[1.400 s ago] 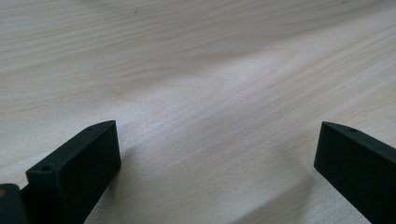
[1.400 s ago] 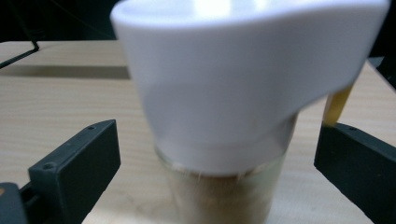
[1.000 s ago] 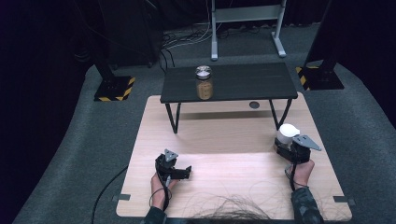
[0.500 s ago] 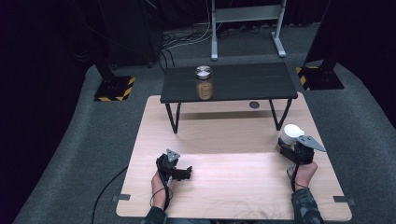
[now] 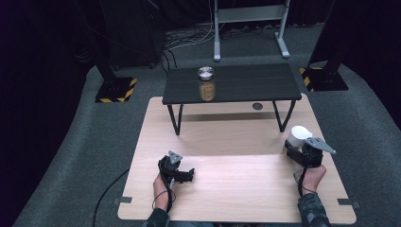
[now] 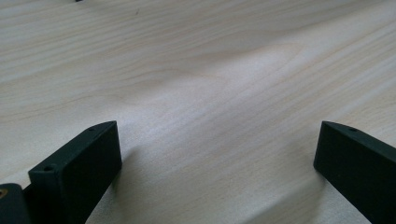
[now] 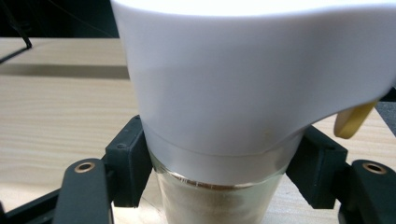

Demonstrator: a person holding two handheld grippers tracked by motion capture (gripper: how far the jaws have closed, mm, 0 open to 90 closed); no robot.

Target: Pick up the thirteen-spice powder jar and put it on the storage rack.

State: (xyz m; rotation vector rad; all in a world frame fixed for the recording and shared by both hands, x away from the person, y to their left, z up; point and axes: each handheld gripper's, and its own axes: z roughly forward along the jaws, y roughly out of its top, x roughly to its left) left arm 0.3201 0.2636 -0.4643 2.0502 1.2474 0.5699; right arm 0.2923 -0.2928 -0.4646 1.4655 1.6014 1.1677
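Step in hand: I judged that I was carrying a jar, gripped and ready to be set somewhere.
Right tongs: closed on the glass jar with a white lid; in the right gripper view both jaws pressed the glass just under the lid, with pale powder showing inside.
Where the jar was: near the right edge of the wooden table, about halfway along that edge, upright as far as I could tell; whether it rested on the wood or hung just above it I could not tell.
Left tongs: wide open and holding nothing; in the left gripper view the jaws stood far apart over bare wood.
Left hand: low near the front edge, left of centre, tongs pointing toward the right.
Right hand: forearm coming in from the front right corner, tongs pointing away from me.
Further off: a second jar stood on the small black bench beyond the table.
Next move: I judged it called for a level carry and a gentle release, as glass can slip.
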